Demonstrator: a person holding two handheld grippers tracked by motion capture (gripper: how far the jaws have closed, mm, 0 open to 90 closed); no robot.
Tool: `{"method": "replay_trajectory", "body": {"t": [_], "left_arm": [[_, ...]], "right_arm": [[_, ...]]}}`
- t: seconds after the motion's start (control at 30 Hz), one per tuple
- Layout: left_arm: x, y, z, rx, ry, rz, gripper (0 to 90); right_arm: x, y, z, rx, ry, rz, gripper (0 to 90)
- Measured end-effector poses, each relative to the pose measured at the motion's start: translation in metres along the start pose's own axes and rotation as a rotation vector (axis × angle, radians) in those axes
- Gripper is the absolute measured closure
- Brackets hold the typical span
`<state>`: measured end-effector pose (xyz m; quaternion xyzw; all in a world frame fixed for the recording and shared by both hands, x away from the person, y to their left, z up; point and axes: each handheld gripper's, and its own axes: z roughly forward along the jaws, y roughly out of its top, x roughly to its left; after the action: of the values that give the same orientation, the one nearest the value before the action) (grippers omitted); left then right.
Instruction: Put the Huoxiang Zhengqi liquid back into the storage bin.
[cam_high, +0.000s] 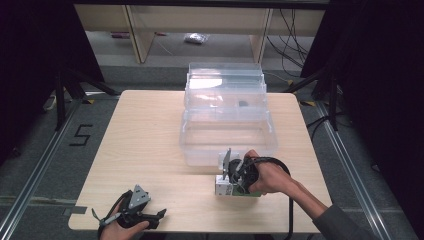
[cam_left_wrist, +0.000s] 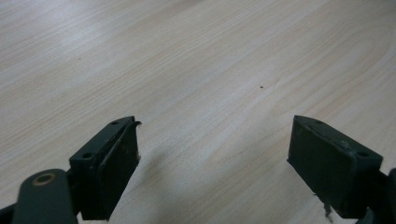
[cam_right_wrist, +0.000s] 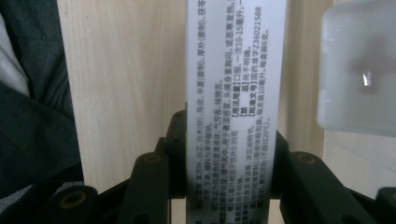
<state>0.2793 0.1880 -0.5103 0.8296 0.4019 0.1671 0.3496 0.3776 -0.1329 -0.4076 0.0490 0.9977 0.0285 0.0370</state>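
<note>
Right gripper (cam_right_wrist: 233, 186) clamped across the narrow faces of a slim white printed cardboard carton (cam_right_wrist: 235, 93), its long axis running straight ahead of the jaws; likely light and crushable, so hold by the edges. Left gripper (cam_left_wrist: 215, 154) wide, idle over the pale wooden bench (cam_left_wrist: 187, 56). Beyond the carton, a clear plastic lidded bin (cam_high: 227, 130).

Even overhead light on table (cam_high: 150, 150); dark surround. Glare on clear bin (cam_high: 220, 85) at 12 o'clock. Gripper views soft, dim.

Left gripper (cam_high: 131, 212) at 7 o'clock, low, jaws spread wide, nothing between. Right gripper (cam_high: 235, 175) at 5 o'clock, jaws clamped tight.
</note>
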Motion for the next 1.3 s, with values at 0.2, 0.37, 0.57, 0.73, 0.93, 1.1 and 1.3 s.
{"method": "replay_trajectory", "body": {"t": [0.2,0.37,0.57,0.73,0.93,1.1,1.3], "left_arm": [[0.002,0.000,-0.002,0.024,-0.002,0.027,15.6],[0.002,0.000,-0.001,0.018,-0.002,0.025,15.6],[0.002,0.000,-0.001,0.025,0.002,0.027,15.6],[0.001,0.000,-0.001,0.017,-0.002,0.016,15.6],[0.001,0.000,-0.001,0.017,-0.002,0.018,15.6],[0.001,0.000,-0.001,0.012,-0.001,0.012,15.6],[0.001,0.000,-0.001,0.016,-0.003,0.017,15.6]], "right_arm": [[-0.007,-0.003,-0.017,-0.029,-0.008,-0.004,64.9],[-0.013,-0.005,-0.029,-0.042,-0.003,0.007,64.9],[-0.022,-0.008,-0.039,-0.063,0.005,-0.006,64.9],[-0.029,-0.010,-0.050,-0.077,-0.004,-0.004,64.9],[-0.036,-0.010,-0.064,-0.071,-0.023,0.018,65.0],[-0.042,-0.010,-0.074,-0.071,-0.047,-0.003,64.9],[-0.048,-0.011,-0.084,-0.087,-0.061,0.015,65.0]]}}
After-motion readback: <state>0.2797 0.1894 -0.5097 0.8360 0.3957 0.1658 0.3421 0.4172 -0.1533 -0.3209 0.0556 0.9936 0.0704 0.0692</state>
